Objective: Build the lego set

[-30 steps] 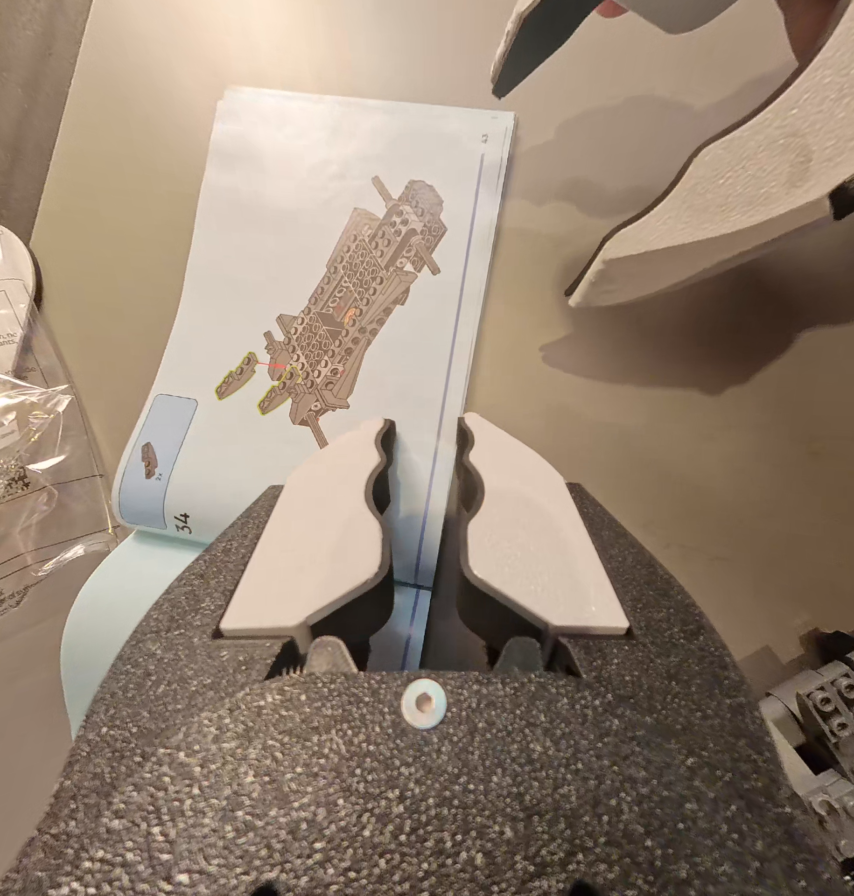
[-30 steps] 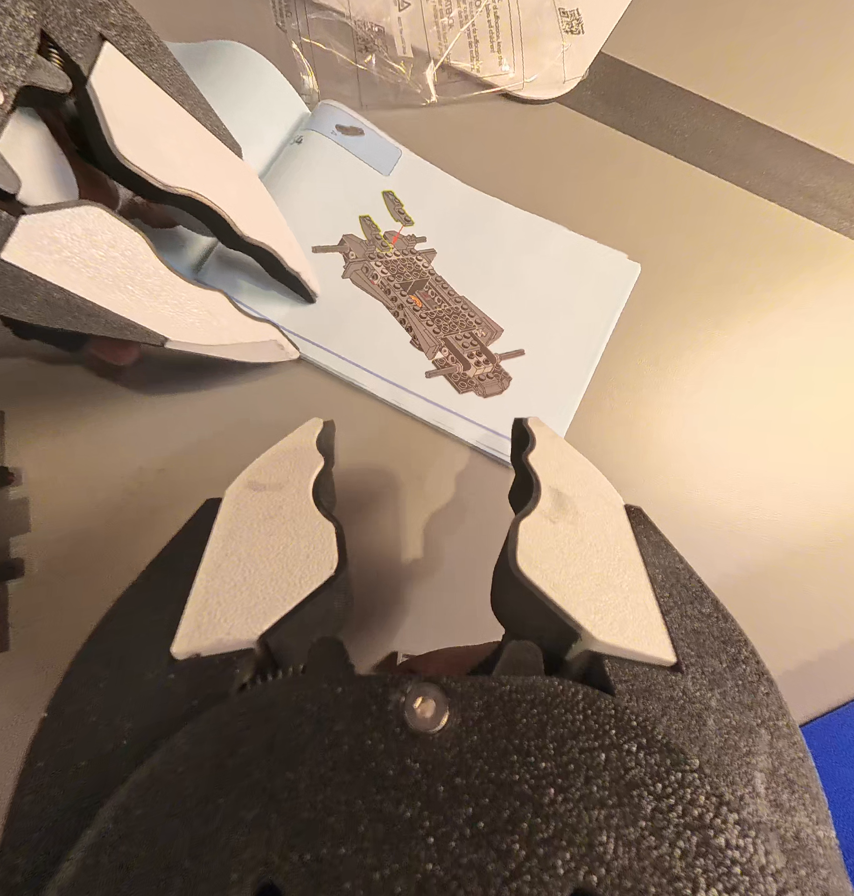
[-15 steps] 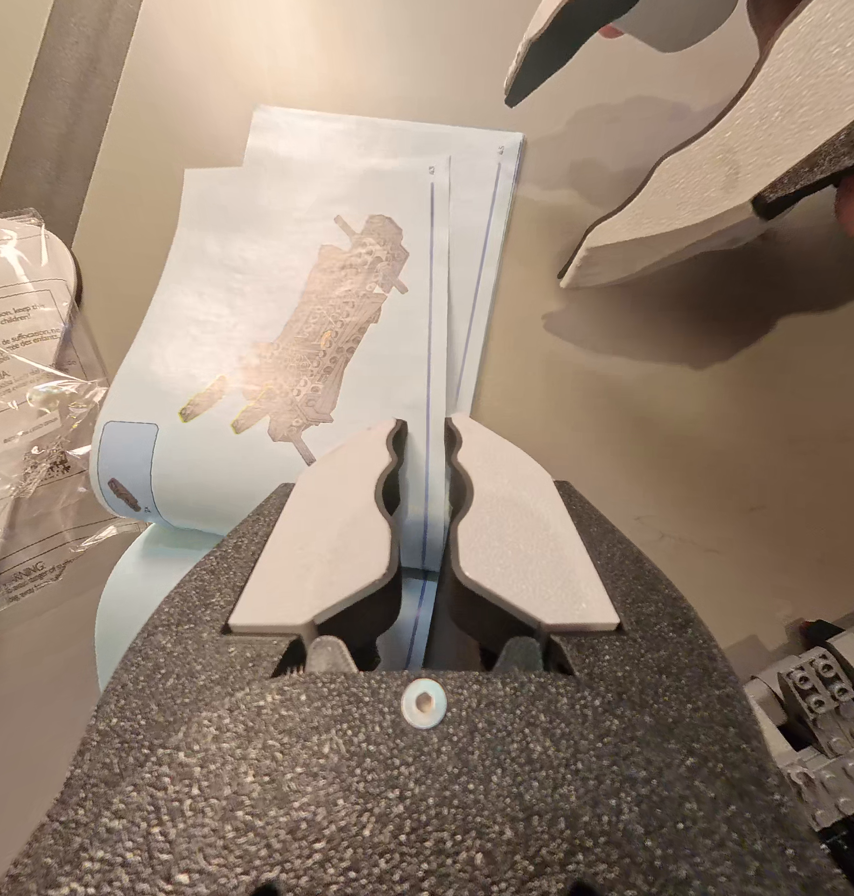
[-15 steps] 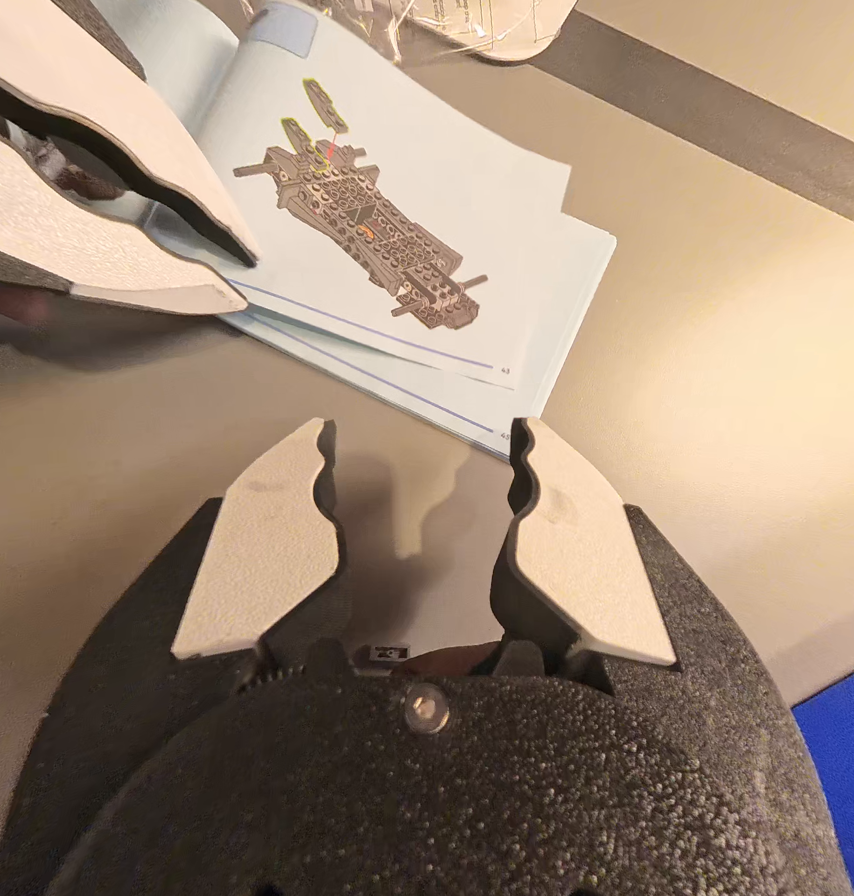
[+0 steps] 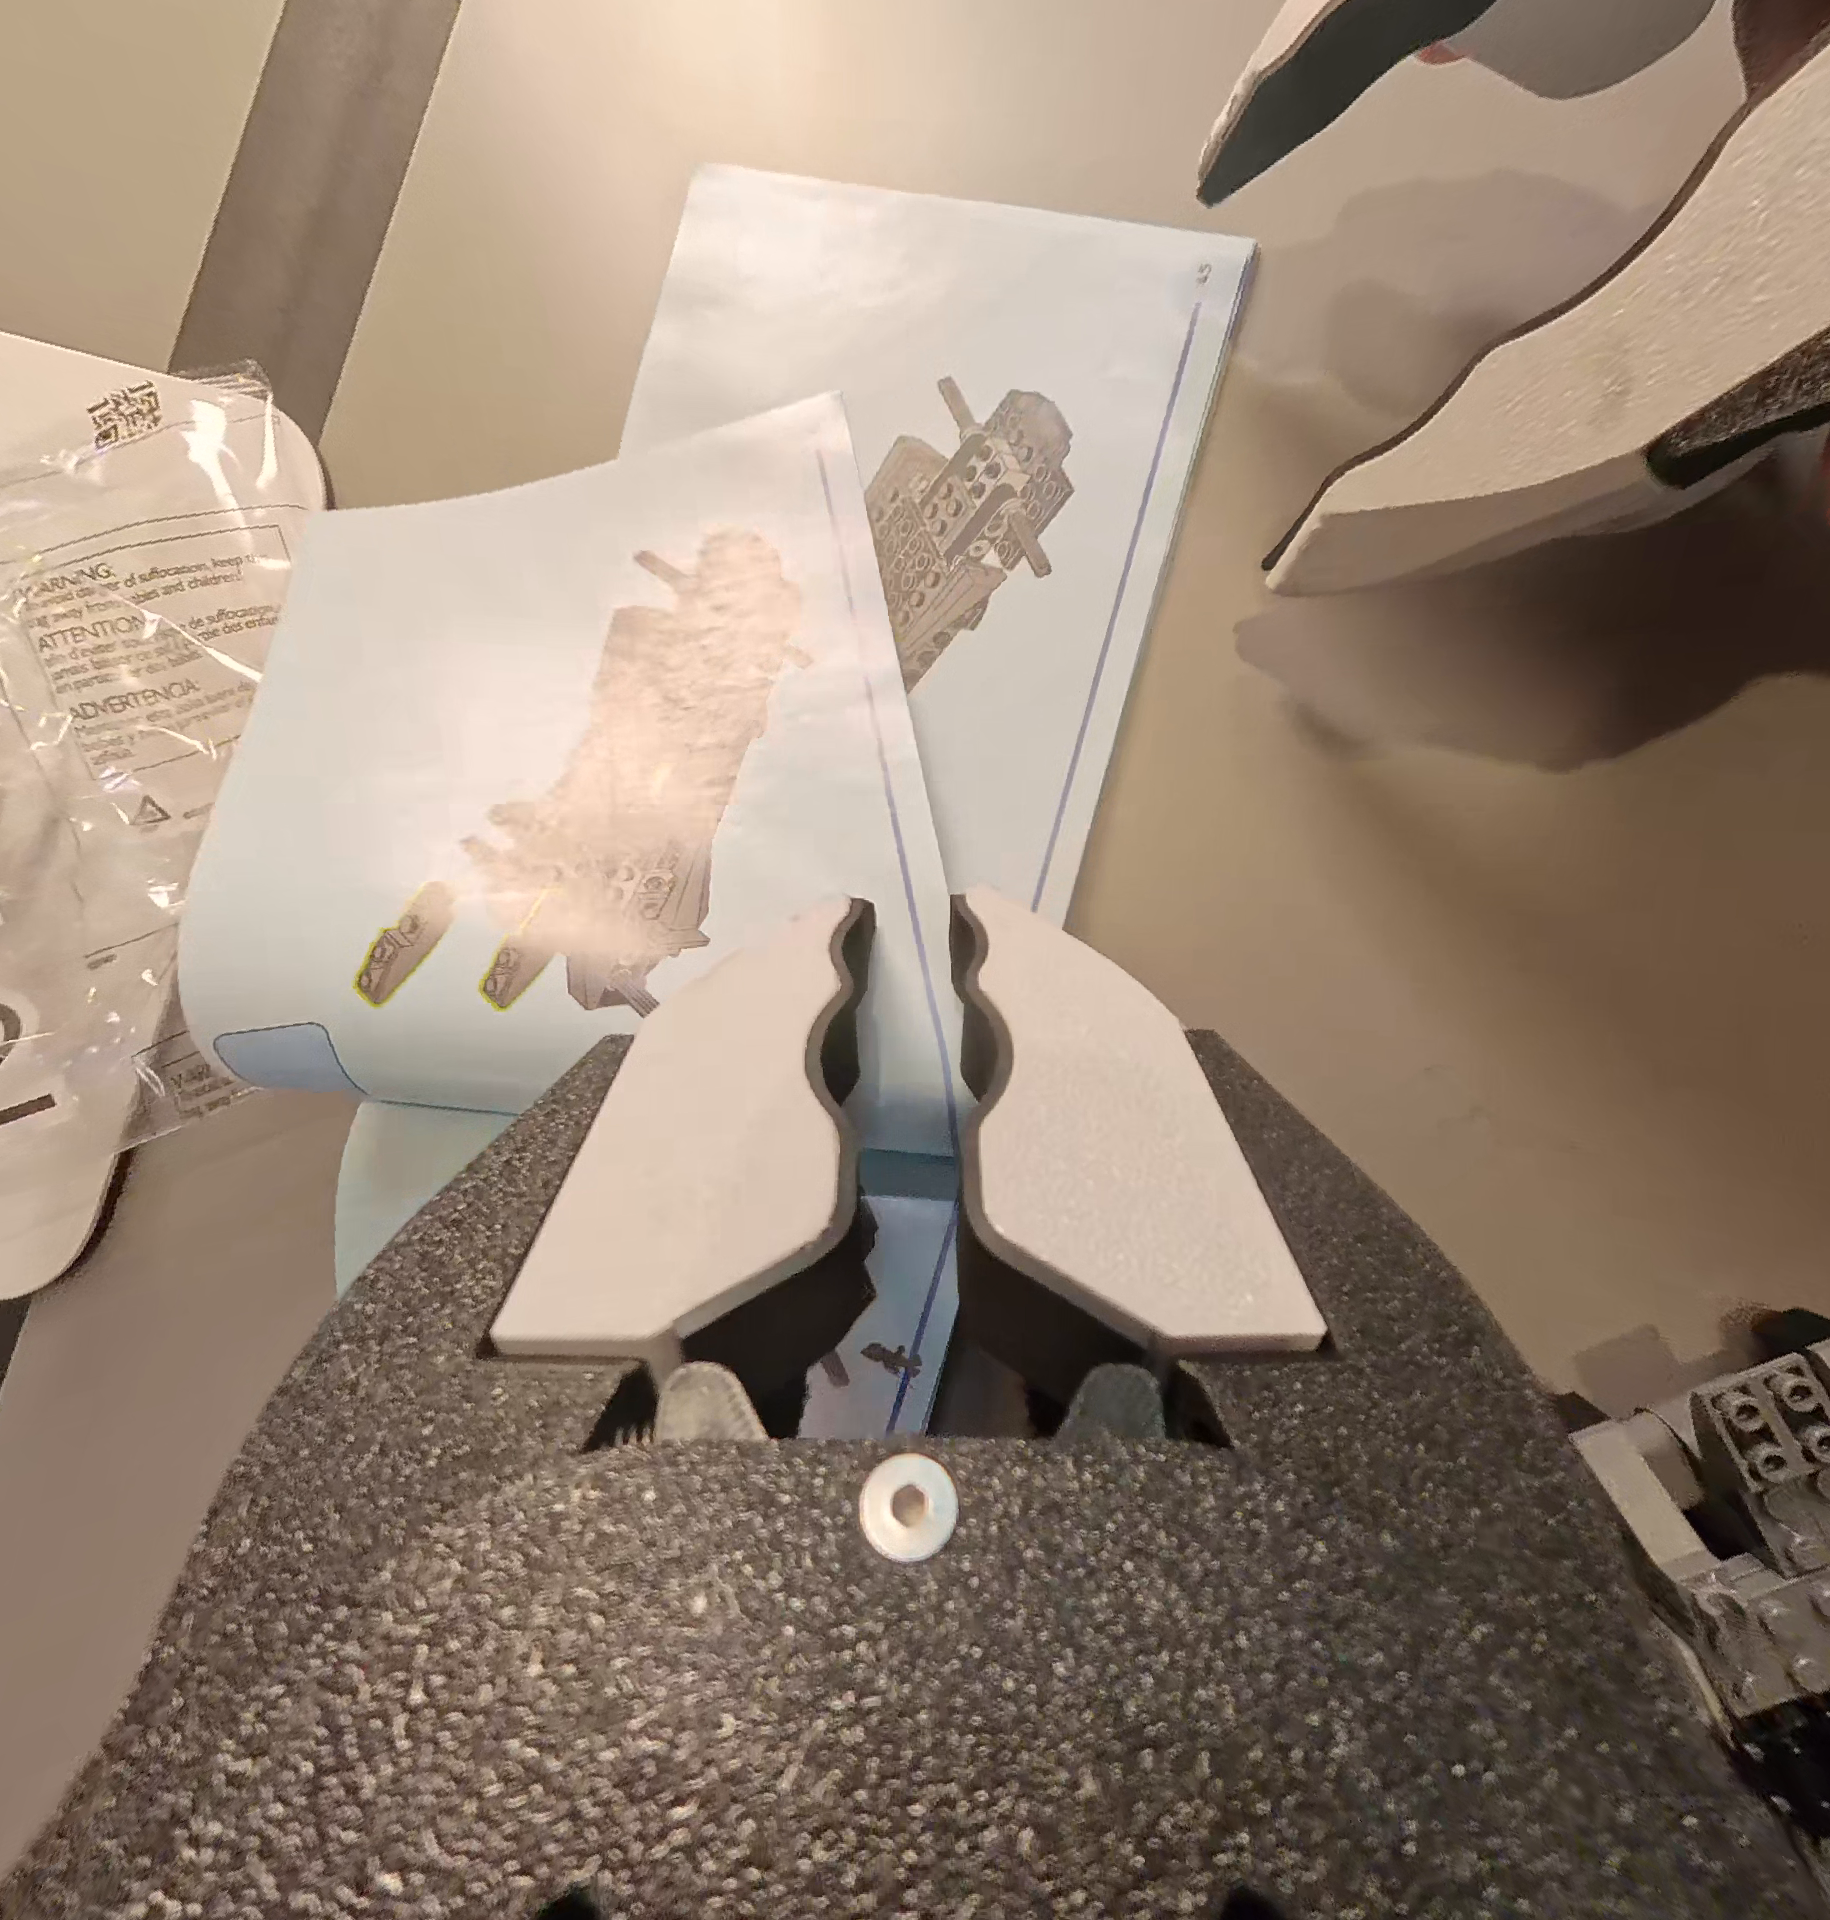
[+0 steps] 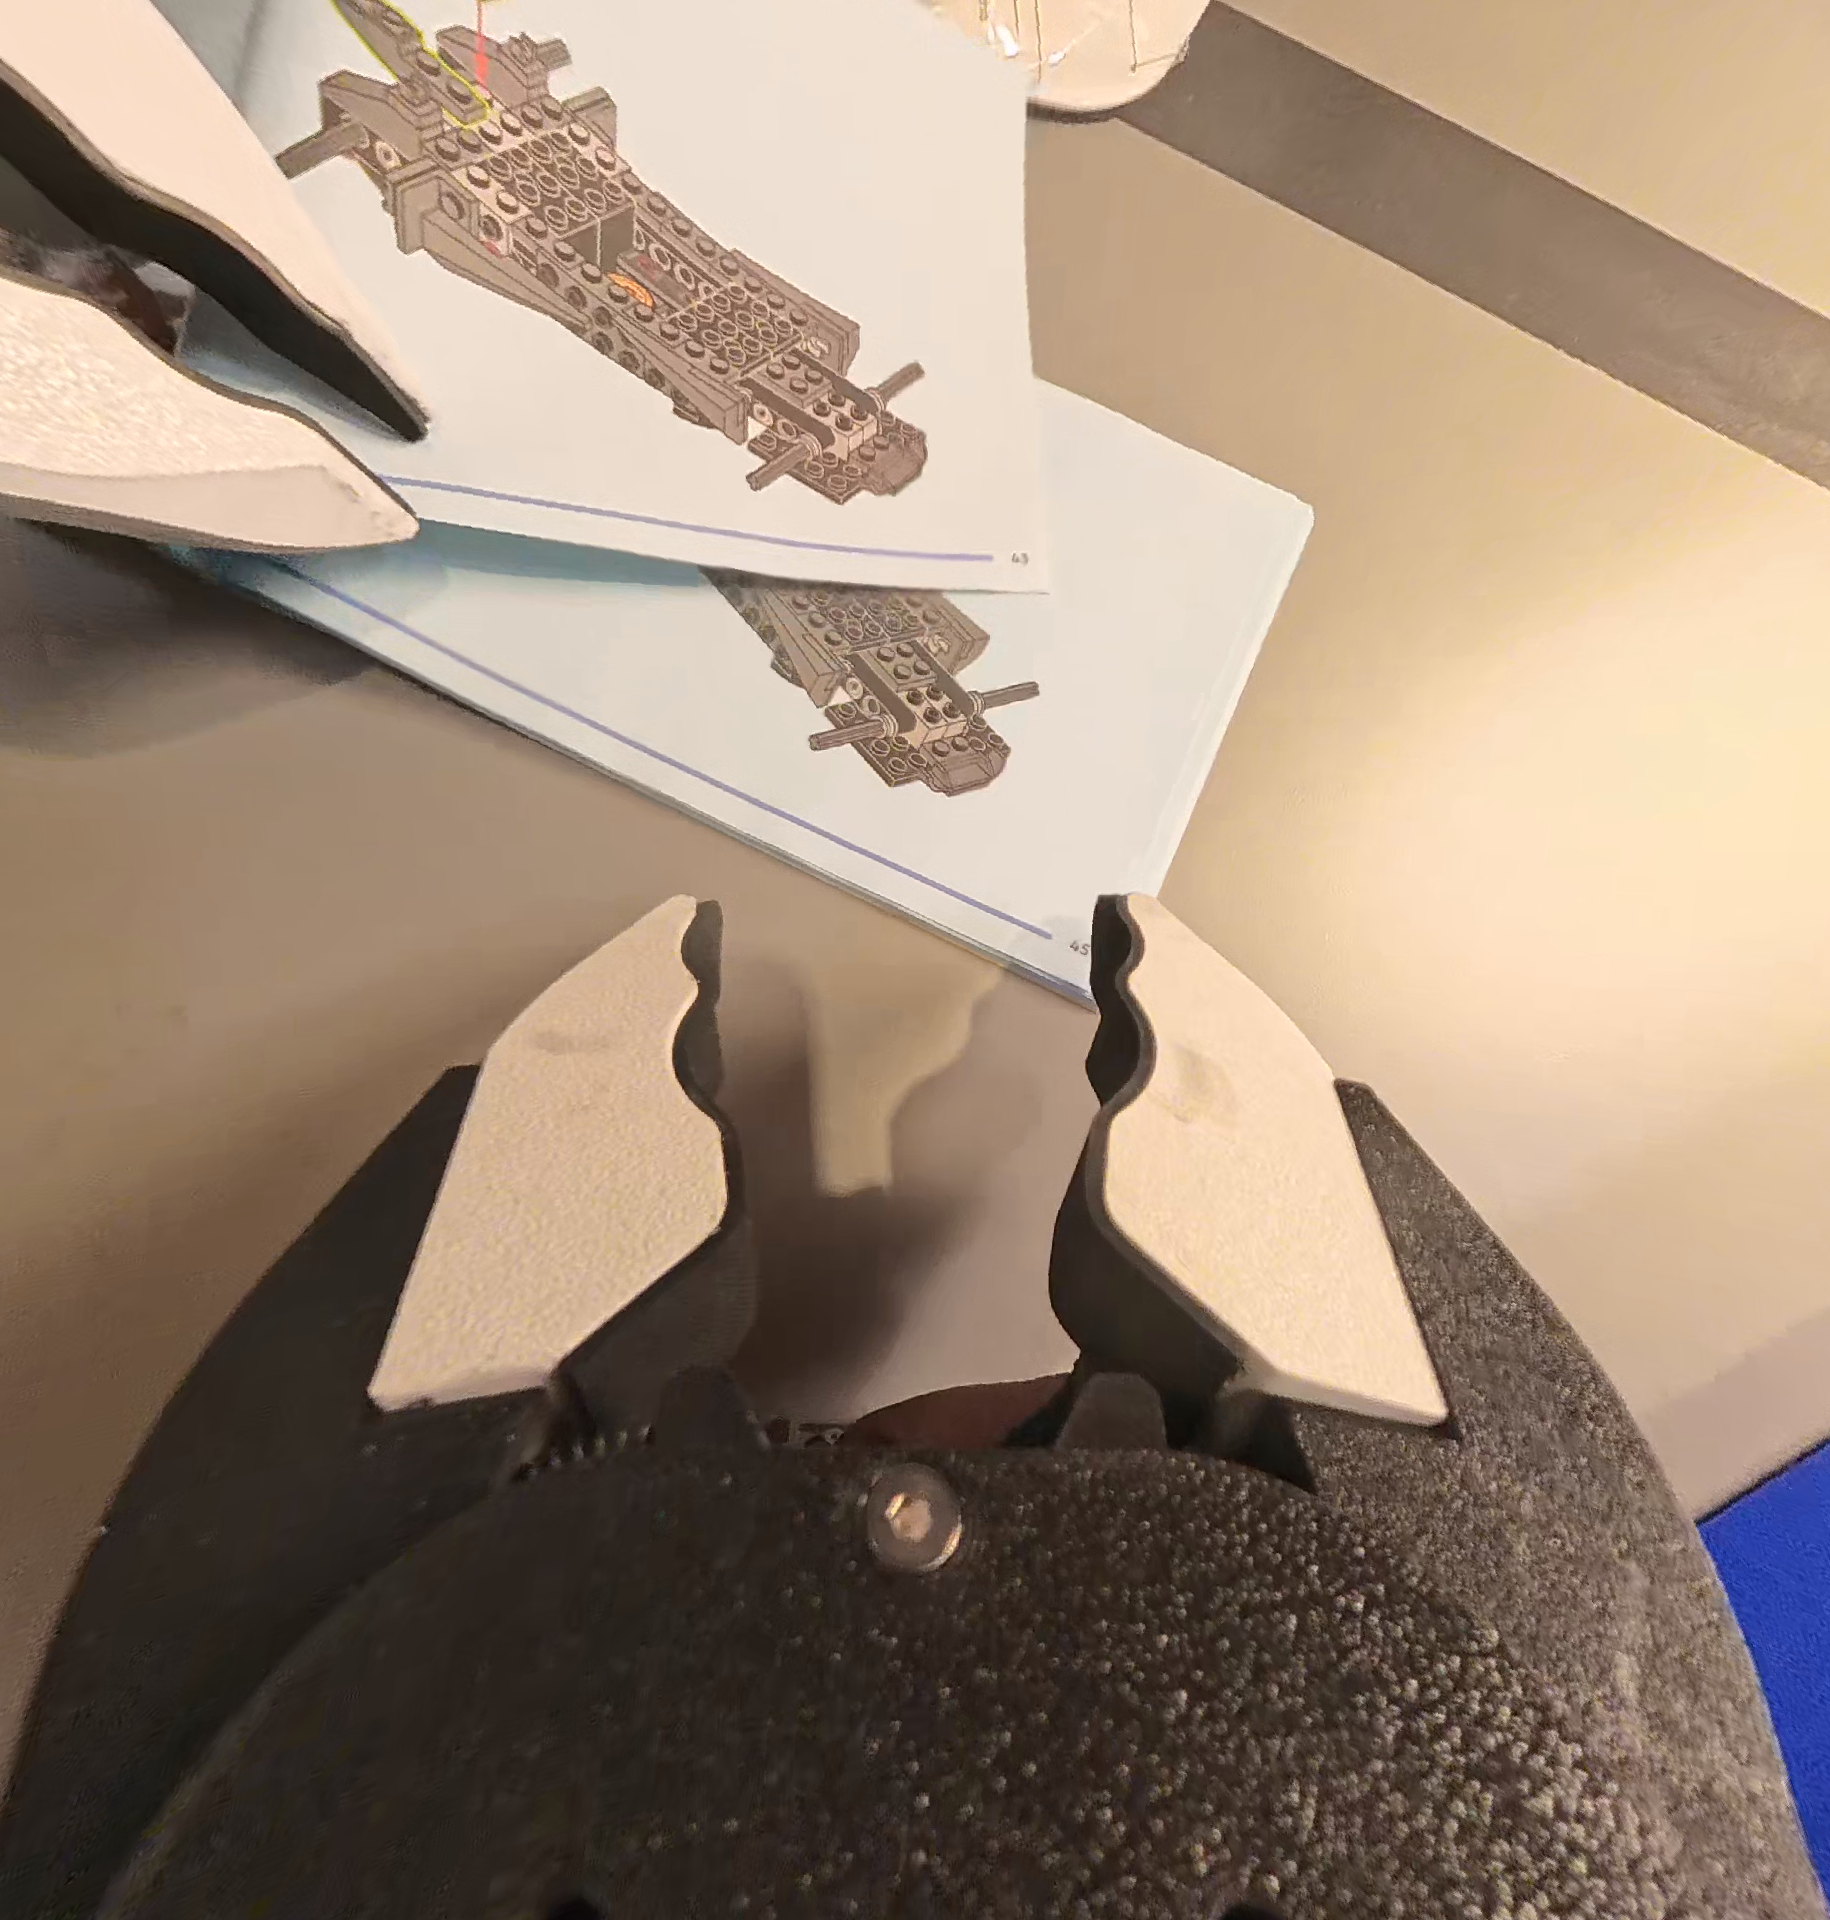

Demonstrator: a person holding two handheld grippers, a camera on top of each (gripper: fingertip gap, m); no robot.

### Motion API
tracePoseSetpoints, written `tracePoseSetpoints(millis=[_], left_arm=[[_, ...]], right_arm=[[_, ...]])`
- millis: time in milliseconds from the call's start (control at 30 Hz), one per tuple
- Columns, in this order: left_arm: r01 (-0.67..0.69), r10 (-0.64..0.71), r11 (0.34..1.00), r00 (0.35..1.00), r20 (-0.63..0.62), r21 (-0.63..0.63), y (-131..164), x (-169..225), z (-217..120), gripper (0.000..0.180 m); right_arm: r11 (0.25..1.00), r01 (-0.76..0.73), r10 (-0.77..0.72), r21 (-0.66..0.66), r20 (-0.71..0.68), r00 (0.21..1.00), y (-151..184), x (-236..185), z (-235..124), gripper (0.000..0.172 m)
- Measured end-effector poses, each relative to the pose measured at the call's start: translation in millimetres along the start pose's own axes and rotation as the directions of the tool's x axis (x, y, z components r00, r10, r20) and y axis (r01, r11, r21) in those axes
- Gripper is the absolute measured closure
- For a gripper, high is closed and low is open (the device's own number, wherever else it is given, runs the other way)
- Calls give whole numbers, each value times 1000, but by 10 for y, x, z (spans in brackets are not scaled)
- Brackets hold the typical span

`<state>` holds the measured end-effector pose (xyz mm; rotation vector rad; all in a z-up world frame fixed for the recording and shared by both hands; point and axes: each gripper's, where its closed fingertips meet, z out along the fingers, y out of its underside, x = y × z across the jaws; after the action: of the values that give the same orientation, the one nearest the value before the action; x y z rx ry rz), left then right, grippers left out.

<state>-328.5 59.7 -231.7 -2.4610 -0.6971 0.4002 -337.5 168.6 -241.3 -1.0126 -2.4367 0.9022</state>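
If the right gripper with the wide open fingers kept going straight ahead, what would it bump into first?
Probably the near corner of the instruction booklet, just ahead of the right gripper on the table; depth is unclear.

Two close wrist views from opposite sides, both angled down on the booklet [image 5: 994, 436].

Left claw [image 5: 911, 920] pinches lifted page [image 5: 537, 727] (pale blue) — booklet [image 5: 1119, 520] beneath.
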Motion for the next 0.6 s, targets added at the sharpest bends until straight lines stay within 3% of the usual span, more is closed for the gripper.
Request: tracePoseSetpoints(millis=[600], left_arm=[[78,-83,996,992,94,47,141,-156,-429,165]], right_arm=[[987,-49,56,156,-40,998,-437,-346,209,105]])
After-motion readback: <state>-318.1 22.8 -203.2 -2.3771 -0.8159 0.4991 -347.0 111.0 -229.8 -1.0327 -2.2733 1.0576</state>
